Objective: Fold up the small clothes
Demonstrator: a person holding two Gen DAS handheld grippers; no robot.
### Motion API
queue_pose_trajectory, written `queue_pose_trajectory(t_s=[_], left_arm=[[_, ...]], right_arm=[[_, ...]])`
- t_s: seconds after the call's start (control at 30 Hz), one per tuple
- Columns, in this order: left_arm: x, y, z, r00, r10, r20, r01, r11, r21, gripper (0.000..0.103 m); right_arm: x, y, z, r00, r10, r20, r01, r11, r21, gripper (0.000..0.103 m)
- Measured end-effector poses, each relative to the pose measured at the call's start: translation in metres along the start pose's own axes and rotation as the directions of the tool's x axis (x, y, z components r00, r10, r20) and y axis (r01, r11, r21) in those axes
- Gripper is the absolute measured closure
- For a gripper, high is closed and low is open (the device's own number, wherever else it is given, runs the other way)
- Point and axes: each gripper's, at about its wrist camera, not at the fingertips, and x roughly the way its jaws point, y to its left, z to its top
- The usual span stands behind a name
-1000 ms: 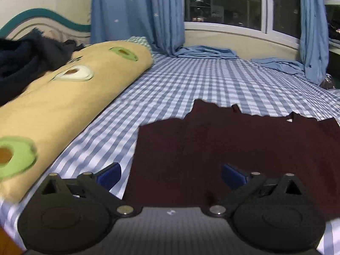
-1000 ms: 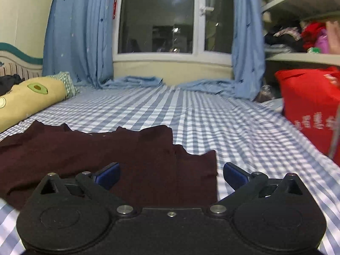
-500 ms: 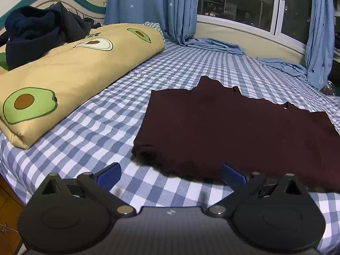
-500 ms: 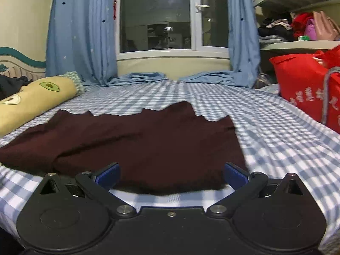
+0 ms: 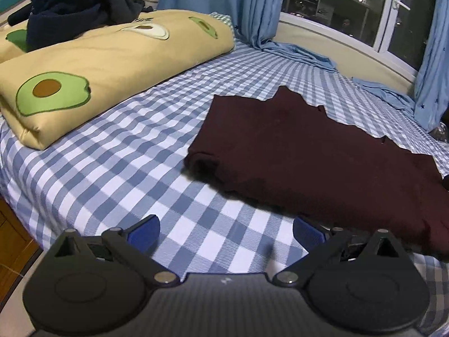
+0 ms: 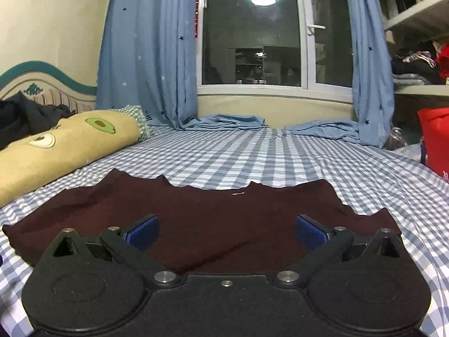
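Left wrist view: the left gripper hovers with its blue-padded jaws spread wide and empty above a blue-and-white checked bedsheet. A dark maroon garment lies spread flat ahead and to the right. A yellow avocado-print quilt sits further left, dark clothes piled on it. Right wrist view: the right gripper, jaws wide and empty, hangs over the garment's near edge, below a curtained window.

Home bedroom, checked bed sheet, avocado-print pillow, blue star curtains, night window
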Motion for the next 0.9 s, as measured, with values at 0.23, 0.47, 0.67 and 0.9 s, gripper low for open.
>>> queue_pose_trajectory(t_s=[0.23,0.47,0.67,0.9], left_arm=[[0.008,0.002,-0.001,1.000,0.008,-0.024,-0.009,1.000,-0.026,0.001],[0.032,0.008,0.008,0.998,-0.058,0.012,0.059,0.984,-0.171,0.001],[0.057,-0.005,0.020,0.992,-0.119,0.036,0.124,0.979,-0.164,0.001],[0.086,-0.014,0.035,0.996,-0.088,0.028,0.091,0.981,-0.172,0.001]], right_arm=[[0.003,0.006,-0.004,1.000,0.009,-0.019,-0.009,1.000,0.010,0.001],[0.003,0.015,-0.032,0.997,0.012,-0.080,-0.007,0.998,0.064,0.000],[0.016,0.026,-0.033,0.995,-0.034,-0.088,0.037,0.999,0.031,0.001],[0.047,0.042,-0.033,0.989,-0.069,-0.132,0.060,0.995,-0.074,0.001]])
